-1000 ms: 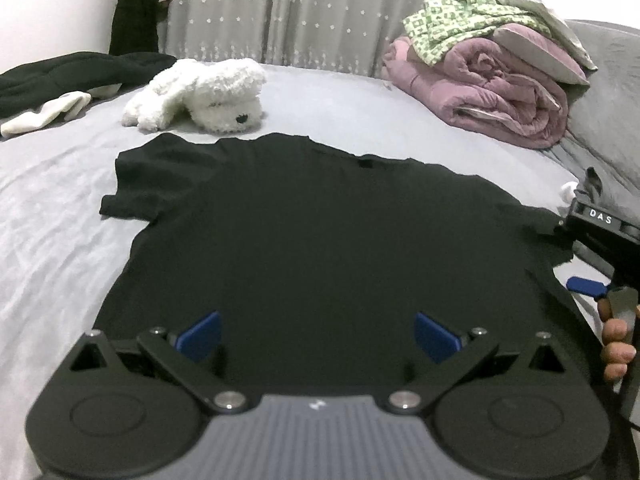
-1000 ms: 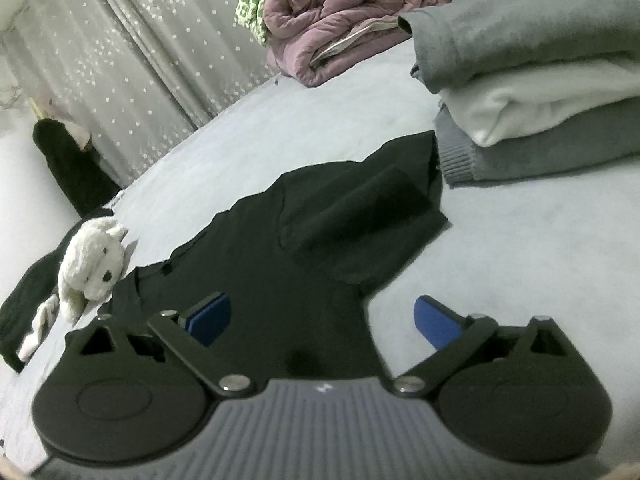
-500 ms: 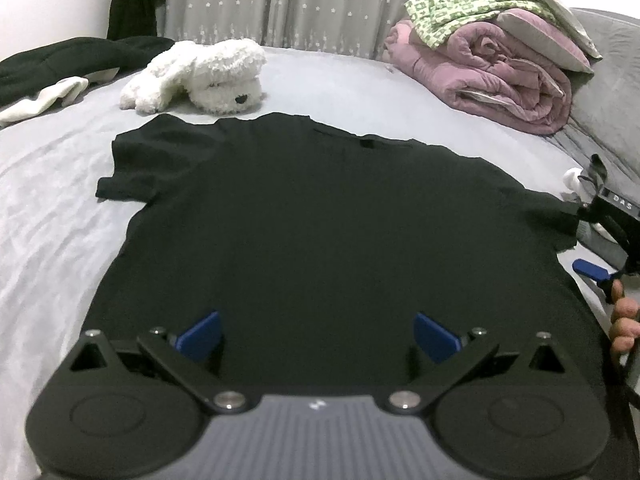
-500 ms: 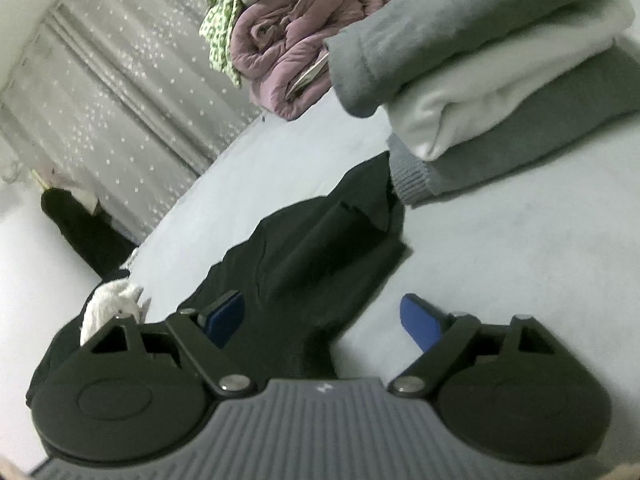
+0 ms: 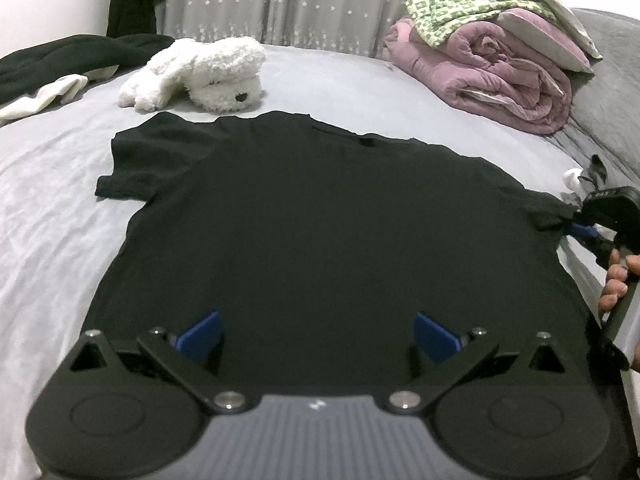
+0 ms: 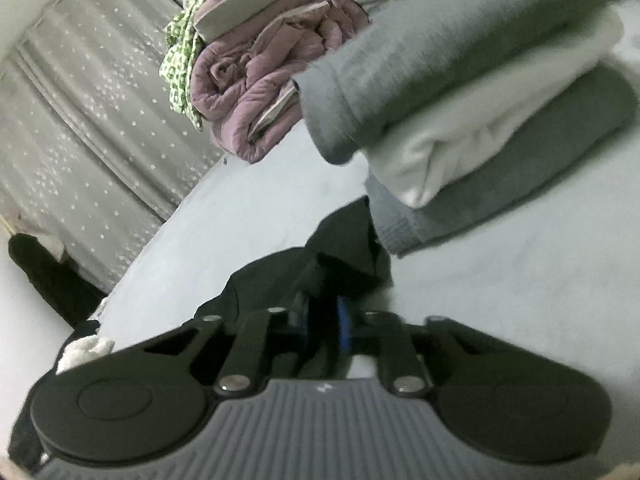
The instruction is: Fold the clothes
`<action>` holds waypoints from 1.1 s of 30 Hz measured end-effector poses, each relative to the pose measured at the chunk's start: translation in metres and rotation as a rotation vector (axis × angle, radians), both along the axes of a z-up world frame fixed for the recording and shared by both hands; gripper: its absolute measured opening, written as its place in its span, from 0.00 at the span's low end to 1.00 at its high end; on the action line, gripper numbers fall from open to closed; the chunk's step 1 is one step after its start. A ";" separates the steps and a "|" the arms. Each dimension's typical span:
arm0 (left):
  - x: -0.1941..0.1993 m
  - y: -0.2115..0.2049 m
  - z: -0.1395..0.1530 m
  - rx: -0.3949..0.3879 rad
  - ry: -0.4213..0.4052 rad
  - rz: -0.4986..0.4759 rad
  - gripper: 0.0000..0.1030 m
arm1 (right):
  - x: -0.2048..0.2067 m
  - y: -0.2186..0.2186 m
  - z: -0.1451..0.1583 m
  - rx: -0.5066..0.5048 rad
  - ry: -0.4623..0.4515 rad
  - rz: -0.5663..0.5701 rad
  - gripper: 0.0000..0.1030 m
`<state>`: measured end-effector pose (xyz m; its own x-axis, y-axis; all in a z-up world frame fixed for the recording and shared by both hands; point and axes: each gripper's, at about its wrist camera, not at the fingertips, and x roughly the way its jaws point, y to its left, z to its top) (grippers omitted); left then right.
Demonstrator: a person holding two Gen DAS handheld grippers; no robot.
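A black T-shirt [image 5: 320, 216] lies flat on the grey bed, collar away from me. My left gripper [image 5: 318, 336] is open and empty, just above the shirt's hem. My right gripper [image 6: 324, 320] is shut on the shirt's right sleeve [image 6: 340, 248], whose cloth bunches between its blue pads. In the left wrist view the right gripper [image 5: 576, 228] sits at the sleeve tip at the far right, held by a hand [image 5: 616, 280].
A white plush toy [image 5: 200, 74] lies beyond the collar. A pink quilt with green cloth [image 5: 488, 60] sits at the back right. Folded grey and white clothes [image 6: 480, 120] are stacked beside the right sleeve. Dark clothes [image 5: 68, 60] lie at the back left.
My right gripper moved in onto the right sleeve and shut on it. My left gripper stayed open over the hem.
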<state>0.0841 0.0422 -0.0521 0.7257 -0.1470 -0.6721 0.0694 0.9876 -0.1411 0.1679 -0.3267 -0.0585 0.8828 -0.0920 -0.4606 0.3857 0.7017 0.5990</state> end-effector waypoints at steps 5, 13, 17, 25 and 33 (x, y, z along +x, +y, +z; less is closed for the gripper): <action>0.000 0.001 0.001 -0.004 0.001 -0.002 1.00 | 0.006 0.021 0.014 -0.157 0.020 0.005 0.11; 0.000 0.001 0.001 -0.001 0.012 -0.006 1.00 | 0.029 0.086 0.030 -0.606 0.008 0.241 0.11; 0.001 0.001 0.000 0.002 0.019 -0.008 1.00 | 0.032 0.128 0.014 -0.847 0.053 0.498 0.12; 0.000 -0.002 -0.001 0.007 0.029 -0.015 1.00 | 0.021 0.144 -0.014 -0.902 0.138 0.689 0.38; -0.001 -0.001 0.000 0.004 0.031 -0.014 1.00 | -0.003 0.127 0.014 -0.644 0.036 0.736 0.42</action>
